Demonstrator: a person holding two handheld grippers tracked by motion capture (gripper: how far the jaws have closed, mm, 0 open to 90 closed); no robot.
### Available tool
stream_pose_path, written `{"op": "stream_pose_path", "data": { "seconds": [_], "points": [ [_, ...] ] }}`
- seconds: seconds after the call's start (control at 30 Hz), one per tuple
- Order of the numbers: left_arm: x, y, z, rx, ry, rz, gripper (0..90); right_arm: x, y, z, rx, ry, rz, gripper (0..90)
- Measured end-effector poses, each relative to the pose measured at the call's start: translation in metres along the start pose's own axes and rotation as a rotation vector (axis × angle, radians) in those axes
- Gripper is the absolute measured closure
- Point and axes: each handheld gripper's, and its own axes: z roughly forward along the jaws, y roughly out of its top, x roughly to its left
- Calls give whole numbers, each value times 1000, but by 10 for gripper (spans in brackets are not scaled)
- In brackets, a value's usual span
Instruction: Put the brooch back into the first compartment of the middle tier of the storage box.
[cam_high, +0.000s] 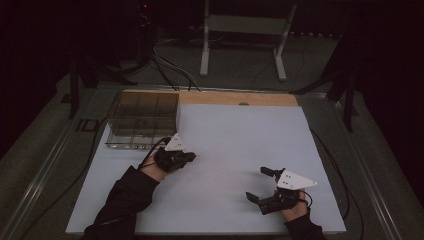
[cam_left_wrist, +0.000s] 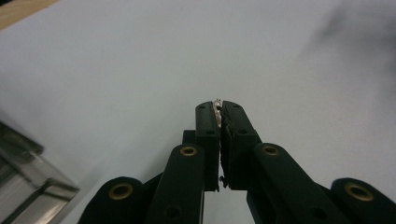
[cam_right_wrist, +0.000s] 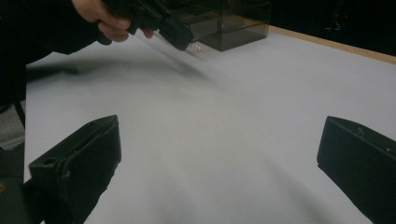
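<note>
A: Start nearest the person. What sits at the near edge?

B: The right gripper (cam_high: 260, 184) rests low over the white table (cam_high: 235, 145), near its front right corner, held in the person's right hand (cam_high: 295, 210). Its jaws are spread wide with bare tabletop between them; in the right gripper view the two black jaws stand far apart and nothing lies in the gap.

A: Anything in its way?

B: No object lies close to it. A cable (cam_high: 345, 185) trails off beside it along the table's right edge.

A: And farther in?

B: The left gripper (cam_high: 192, 157) is left of centre, well apart from the right one, with the dark sleeve (cam_high: 125, 195) running back to the near edge. Its jaws are pressed together on a small silvery item (cam_left_wrist: 217, 108), thin and glinting, pinched right at the tips. What it is, I cannot tell; it is too small.

A: So the item is off the table?

B: It sits between the pads, above the white surface, and the tips point toward the open middle of the table.

A: What lies beyond that?

B: Just behind the left hand (cam_high: 152, 170), a clear compartment box (cam_high: 142, 120) stands on the far left corner of the table, its near corner also showing in the left gripper view. Past it runs the wooden strip (cam_high: 235, 98) of the table's far edge, then a white frame (cam_high: 245, 30) on the floor.
</note>
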Motion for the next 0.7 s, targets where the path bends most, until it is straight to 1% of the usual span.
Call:
{"op": "stream_pose_path", "data": {
  "seconds": [0.2, 0.37, 0.7],
  "points": [
    [2, 2, -7, -11, 11, -5, 876, 0, 0, 0, 1, 0, -2, 0],
    [2, 5, -13, -19, 18, 2, 875, 0, 0, 1, 3, 1, -5, 0],
    [9, 7, -26, -38, 47, -18, 875, 0, 0, 0, 6, 1, -4, 0]
  ]
}}
